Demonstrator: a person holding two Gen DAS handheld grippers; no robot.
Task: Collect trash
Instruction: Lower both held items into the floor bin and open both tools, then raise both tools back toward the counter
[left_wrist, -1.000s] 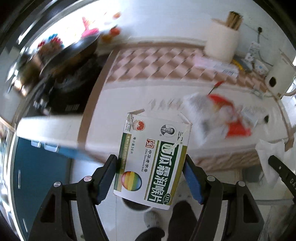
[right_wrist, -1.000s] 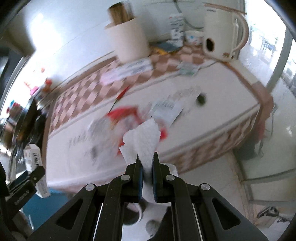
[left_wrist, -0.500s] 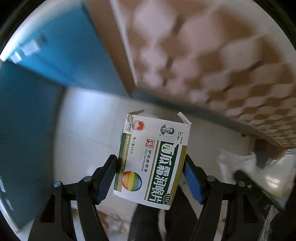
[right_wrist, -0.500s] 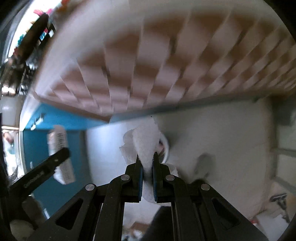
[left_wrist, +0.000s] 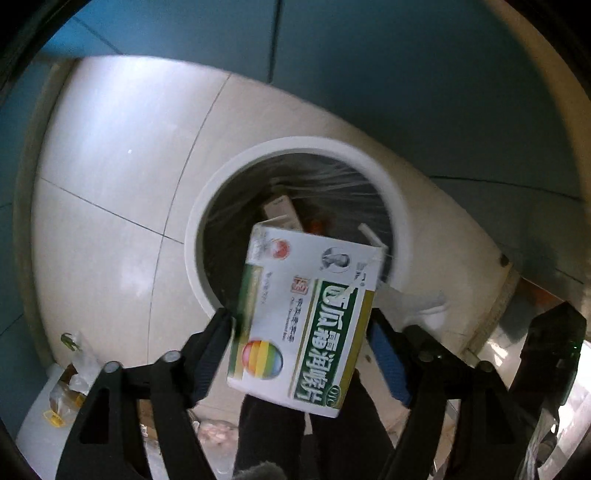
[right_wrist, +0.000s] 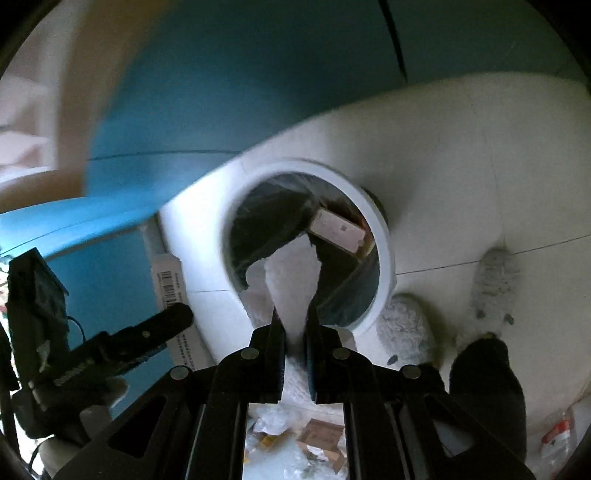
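My left gripper (left_wrist: 299, 325) is shut on a white and green medicine box (left_wrist: 306, 314) and holds it over the near rim of a round white trash bin (left_wrist: 207, 206). The bin has a clear liner and holds a carton (left_wrist: 280, 210) and other scraps. My right gripper (right_wrist: 293, 317) is shut on a crumpled white paper tissue (right_wrist: 291, 280) above the near rim of the same bin (right_wrist: 384, 258). The left gripper and its box (right_wrist: 168, 280) show at the left of the right wrist view.
The bin stands on pale floor tiles (left_wrist: 110, 166) next to blue cabinet fronts (left_wrist: 406, 74). Grey slippers (right_wrist: 406, 328) and dark trouser legs are close to the bin. Loose bags and cartons (right_wrist: 317, 439) lie on the floor below the grippers, and a plastic bottle (right_wrist: 557, 439) lies at the right.
Both grippers have swung down from the tabletop to the floor and now hang over the trash bin, each still holding its item.
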